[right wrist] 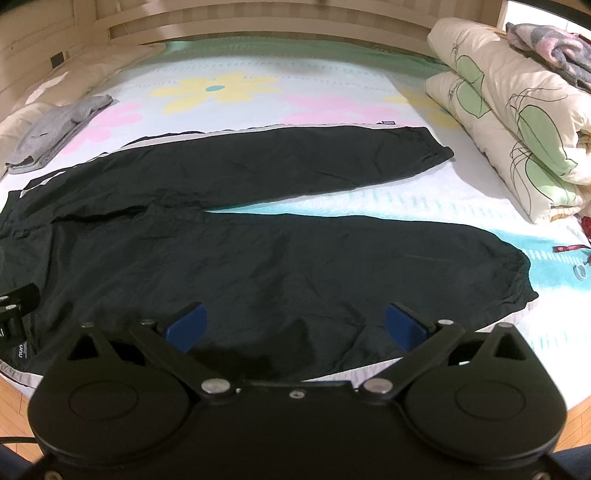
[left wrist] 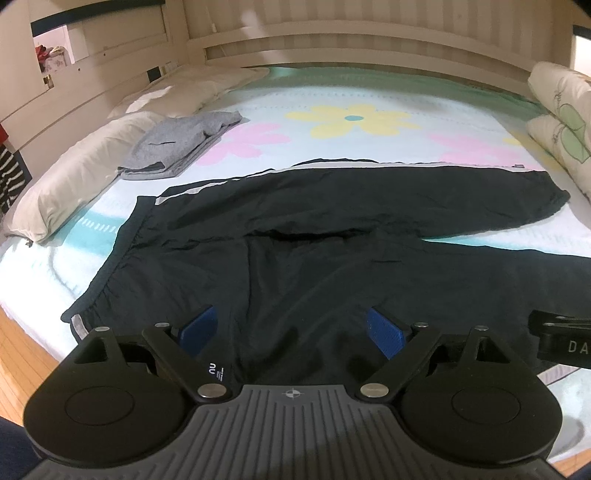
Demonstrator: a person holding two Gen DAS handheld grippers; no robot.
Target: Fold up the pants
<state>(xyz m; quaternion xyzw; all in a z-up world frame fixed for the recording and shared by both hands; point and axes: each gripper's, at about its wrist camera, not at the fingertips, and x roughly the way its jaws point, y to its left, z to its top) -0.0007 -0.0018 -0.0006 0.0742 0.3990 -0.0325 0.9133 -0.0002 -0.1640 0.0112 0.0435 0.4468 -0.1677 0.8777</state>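
Black track pants [left wrist: 332, 229] with white side stripes lie flat on the bed, waistband at the left, both legs stretched to the right and spread apart. They fill the right wrist view [right wrist: 258, 251] too. My left gripper [left wrist: 291, 328] is open and empty, hovering over the hip area near the waistband. My right gripper [right wrist: 295, 325] is open and empty, over the near leg close to the bed's front edge. The right gripper's body shows at the right edge of the left wrist view [left wrist: 561, 343].
The bed has a floral sheet [left wrist: 354, 118]. Folded grey clothing [left wrist: 177, 144] lies by white pillows [left wrist: 74, 177] at the left. A rolled floral duvet [right wrist: 517, 125] is at the right. A wooden headboard wall [left wrist: 332, 33] is behind. Wooden floor [left wrist: 22, 354] is below the front edge.
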